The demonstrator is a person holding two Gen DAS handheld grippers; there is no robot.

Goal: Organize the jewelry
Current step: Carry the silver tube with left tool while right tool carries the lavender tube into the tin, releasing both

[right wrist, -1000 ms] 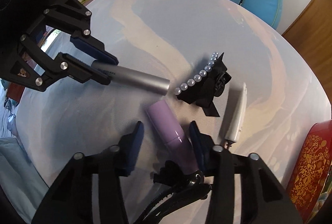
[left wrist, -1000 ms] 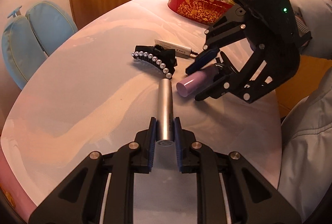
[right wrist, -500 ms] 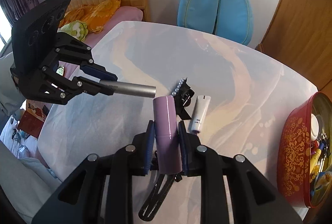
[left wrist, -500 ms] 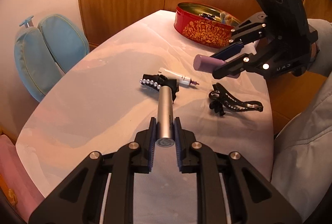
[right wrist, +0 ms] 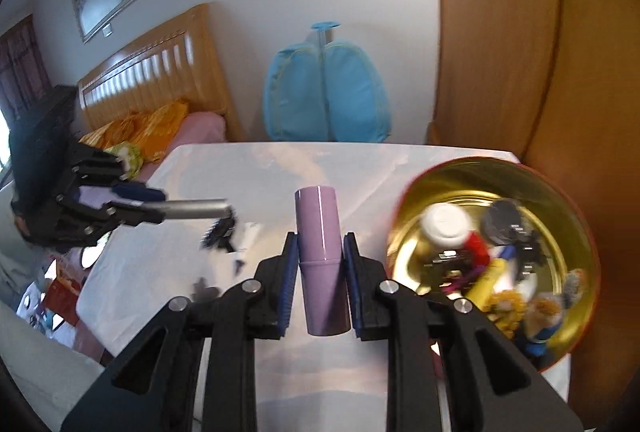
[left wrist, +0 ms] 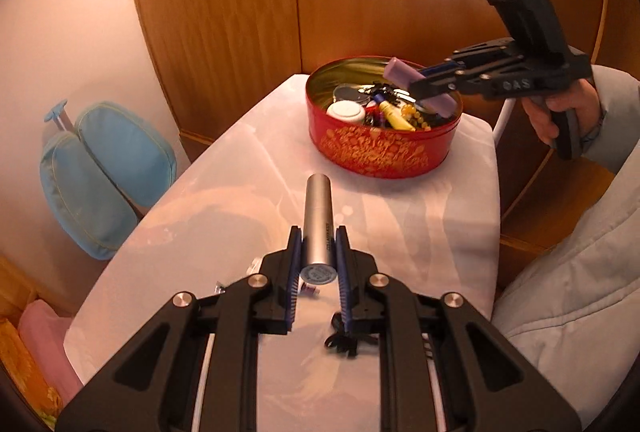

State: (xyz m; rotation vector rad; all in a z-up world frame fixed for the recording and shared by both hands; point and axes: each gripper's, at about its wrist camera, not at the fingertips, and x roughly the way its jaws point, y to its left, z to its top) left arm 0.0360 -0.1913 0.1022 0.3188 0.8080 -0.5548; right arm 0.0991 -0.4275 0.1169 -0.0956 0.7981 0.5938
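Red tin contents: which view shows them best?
Left wrist view. The red tin sits sharp and whole there, with a white lid, yellow tube and dark pieces distinguishable, though the right claw and its purple tube overlap the rim. The right wrist view looks more steeply into the tin, but is motion-blurred.

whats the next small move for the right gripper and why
Probably lower a little and open. The right gripper is shut on the purple tube, which already hangs over the red tin among its contents, so releasing should drop it inside.
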